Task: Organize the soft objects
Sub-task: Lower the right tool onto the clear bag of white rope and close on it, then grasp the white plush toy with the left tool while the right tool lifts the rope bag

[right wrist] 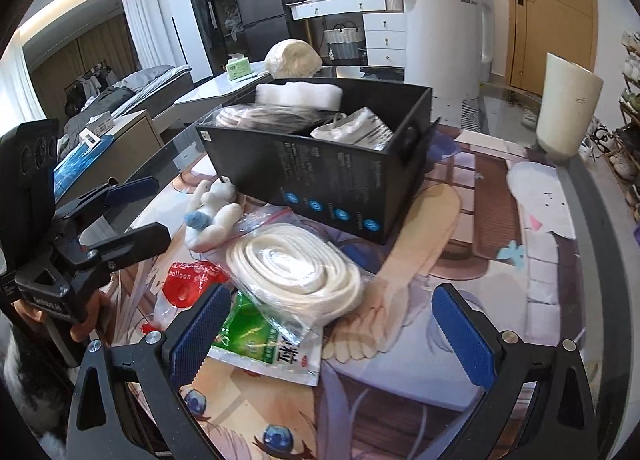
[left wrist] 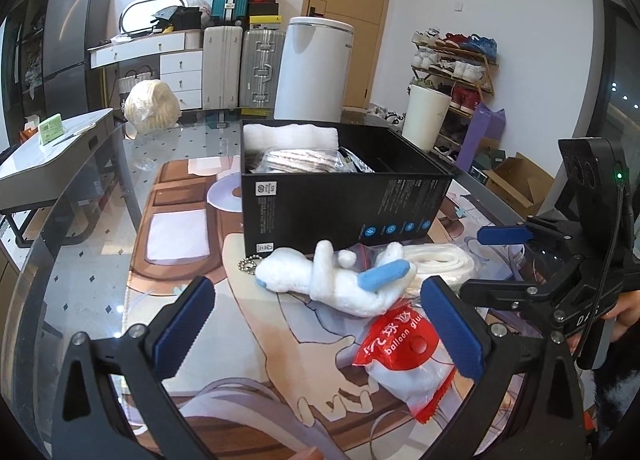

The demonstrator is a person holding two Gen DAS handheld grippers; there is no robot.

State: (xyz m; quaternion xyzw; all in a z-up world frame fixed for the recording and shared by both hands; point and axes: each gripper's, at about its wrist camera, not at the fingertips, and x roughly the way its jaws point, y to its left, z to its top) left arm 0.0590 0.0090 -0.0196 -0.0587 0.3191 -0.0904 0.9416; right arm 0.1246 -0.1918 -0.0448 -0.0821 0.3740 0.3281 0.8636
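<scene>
Left gripper [left wrist: 316, 328] hangs with jaws spread wide, empty, over the red balloon-glue packet [left wrist: 404, 356] near the mat's front edge. Just beyond lies the white plush toy [left wrist: 332, 280], against the black box [left wrist: 340, 200]. Right gripper [right wrist: 332, 336], also agape, straddles the bagged white rope [right wrist: 296, 264].

White plush toy [left wrist: 332, 280] beside black box [left wrist: 344, 208]
</scene>
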